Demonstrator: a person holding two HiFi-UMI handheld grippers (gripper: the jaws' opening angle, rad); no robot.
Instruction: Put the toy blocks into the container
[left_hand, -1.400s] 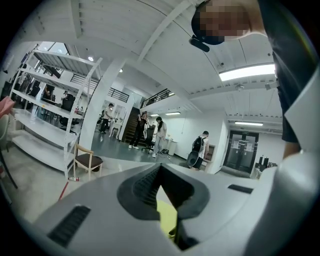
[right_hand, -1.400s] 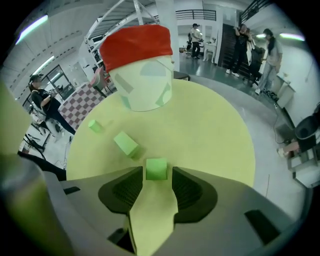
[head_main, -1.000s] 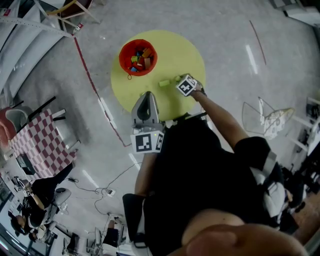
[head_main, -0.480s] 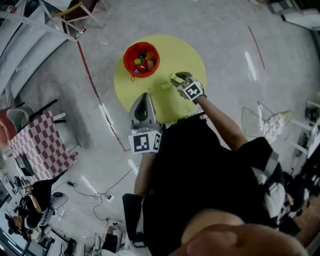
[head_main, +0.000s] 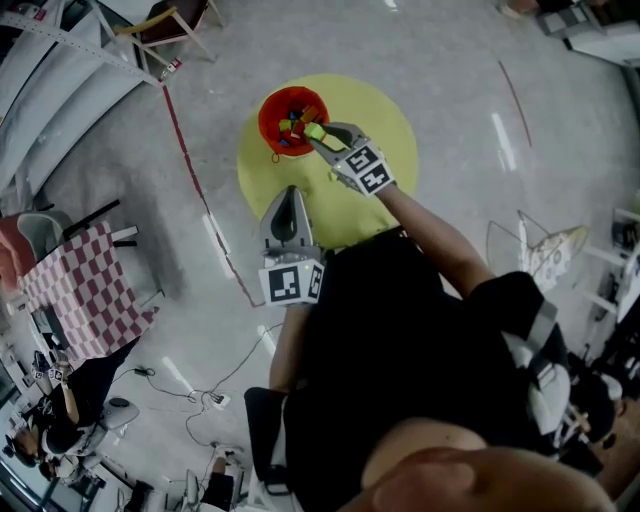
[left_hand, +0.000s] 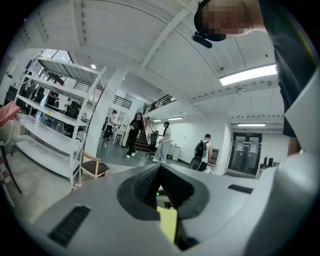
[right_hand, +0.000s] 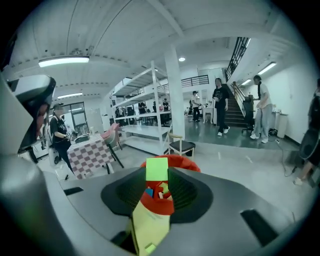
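Red container, green block, yellow surface

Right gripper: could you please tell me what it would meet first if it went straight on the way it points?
The right gripper, gripping a green block, would probably meet the red bucket, dead ahead; depth is unclear.

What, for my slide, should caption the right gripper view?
Right claw grips a green block in front of a red bucket of blocks.
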